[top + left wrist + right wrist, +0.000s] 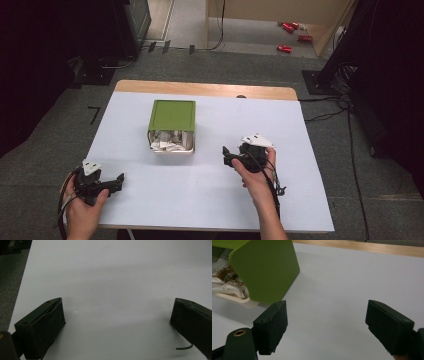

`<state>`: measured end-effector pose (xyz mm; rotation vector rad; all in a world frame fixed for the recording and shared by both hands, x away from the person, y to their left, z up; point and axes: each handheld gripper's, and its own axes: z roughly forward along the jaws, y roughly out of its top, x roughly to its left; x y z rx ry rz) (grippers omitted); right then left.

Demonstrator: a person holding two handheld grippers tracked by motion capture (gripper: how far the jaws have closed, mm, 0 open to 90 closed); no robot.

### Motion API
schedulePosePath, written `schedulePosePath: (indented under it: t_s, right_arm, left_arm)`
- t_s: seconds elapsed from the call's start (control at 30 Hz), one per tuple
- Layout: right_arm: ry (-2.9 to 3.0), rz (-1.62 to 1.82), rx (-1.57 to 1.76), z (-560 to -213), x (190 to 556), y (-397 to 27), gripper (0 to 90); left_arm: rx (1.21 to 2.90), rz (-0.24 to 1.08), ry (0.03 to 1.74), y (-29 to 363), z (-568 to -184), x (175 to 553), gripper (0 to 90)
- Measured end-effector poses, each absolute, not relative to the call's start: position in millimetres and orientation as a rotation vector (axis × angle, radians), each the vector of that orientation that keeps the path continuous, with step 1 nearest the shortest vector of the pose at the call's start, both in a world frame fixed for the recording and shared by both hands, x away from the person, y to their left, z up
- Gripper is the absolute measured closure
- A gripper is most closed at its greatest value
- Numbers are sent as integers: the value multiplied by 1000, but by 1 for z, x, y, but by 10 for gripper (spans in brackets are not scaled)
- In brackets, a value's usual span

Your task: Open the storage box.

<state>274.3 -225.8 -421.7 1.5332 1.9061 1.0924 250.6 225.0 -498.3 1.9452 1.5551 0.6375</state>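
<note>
A green box (172, 116) lies on its side in the middle of the white table (210, 200), its open end facing the person. Several white snack packets (170, 141) fill the opening. My left gripper (119, 179) hovers near the front left corner, held in a hand, jaws wide apart with nothing between them (117, 312). My right gripper (226, 154) sits right of the box, pointing left toward it. In the right gripper view it is open (327, 320) and holds nothing; the green box (264, 270) and packets (227, 280) lie ahead to the left.
The table's wooden far edge (205, 89) runs along the back. Cables (345, 115) trail on the carpet to the right. Red cans (290, 30) lie on the floor beyond. Dark equipment (125, 25) stands at the back left.
</note>
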Motion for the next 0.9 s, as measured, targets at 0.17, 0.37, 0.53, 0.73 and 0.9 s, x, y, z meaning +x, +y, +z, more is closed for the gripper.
schedulePosePath:
  t_s: [0.17, 0.37, 0.53, 0.73, 0.9]
  right_arm:
    - [1931, 1100, 1512, -421, 278, -209, 185]
    - [1950, 1108, 1502, -422, 281, -195, 188]
    - [1951, 1137, 1496, -421, 282, -181, 192]
    - [1942, 1141, 1505, -420, 284, -173, 207]
    - [1925, 1168, 1500, -420, 286, -162, 239]
  left_arm:
    - [1946, 639, 1554, 225, -498, 251, 0]
    - [1946, 639, 1554, 225, -498, 251, 0]
    - [1944, 639, 1555, 225, -498, 251, 0]
    - [1944, 640, 1555, 225, -498, 251, 0]
    - [1944, 641, 1555, 225, -498, 251, 0]
